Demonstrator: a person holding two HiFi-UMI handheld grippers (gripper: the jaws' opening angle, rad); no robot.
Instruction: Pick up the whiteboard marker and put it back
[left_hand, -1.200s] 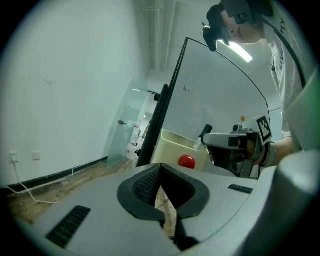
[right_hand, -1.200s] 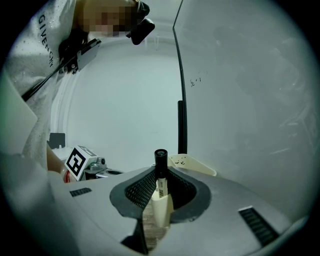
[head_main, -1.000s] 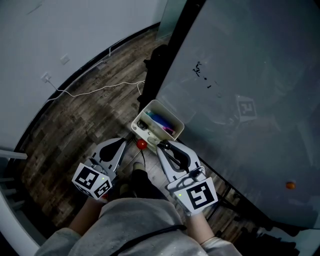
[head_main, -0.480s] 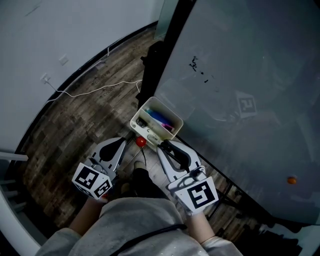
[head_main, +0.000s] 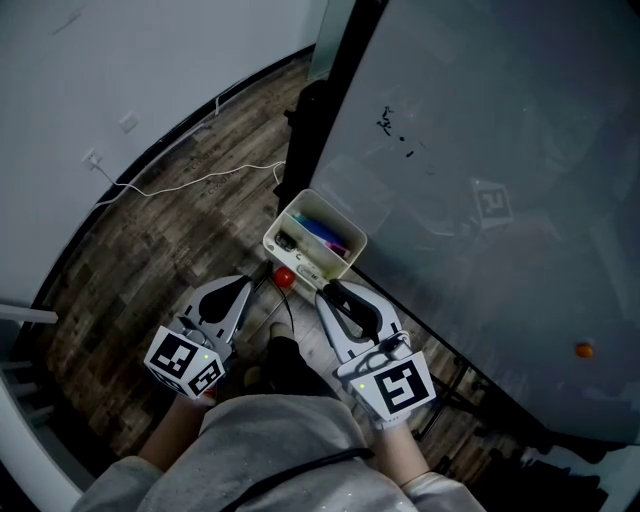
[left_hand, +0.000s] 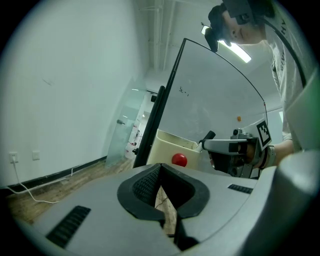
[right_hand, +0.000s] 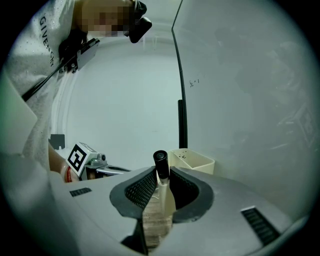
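My right gripper (head_main: 323, 294) is shut on the whiteboard marker (right_hand: 162, 192). The marker has a white body and a black cap, and the cap sticks out past the pads toward the board. The cream pen tray (head_main: 342, 232) hangs on the whiteboard (head_main: 480, 150) just beyond both grippers and holds blue and purple markers. A red round knob (head_main: 285, 277) sits on the tray's near side. My left gripper (head_main: 254, 284) hangs level to the left of the right one with its pads together and nothing in them. The right gripper (left_hand: 235, 147) also shows in the left gripper view.
The board's black frame post (head_main: 330, 110) runs down to the wooden floor (head_main: 170, 240). A white cable (head_main: 180, 182) lies along the curved white wall. An orange dot (head_main: 583, 350) sticks to the board at the right. The person's shoe (head_main: 285, 362) stands between the grippers.
Both grippers keep their places and the marker stays gripped. Only the head view has drifted slightly, so the tray and board marks sit a bit higher in the picture.
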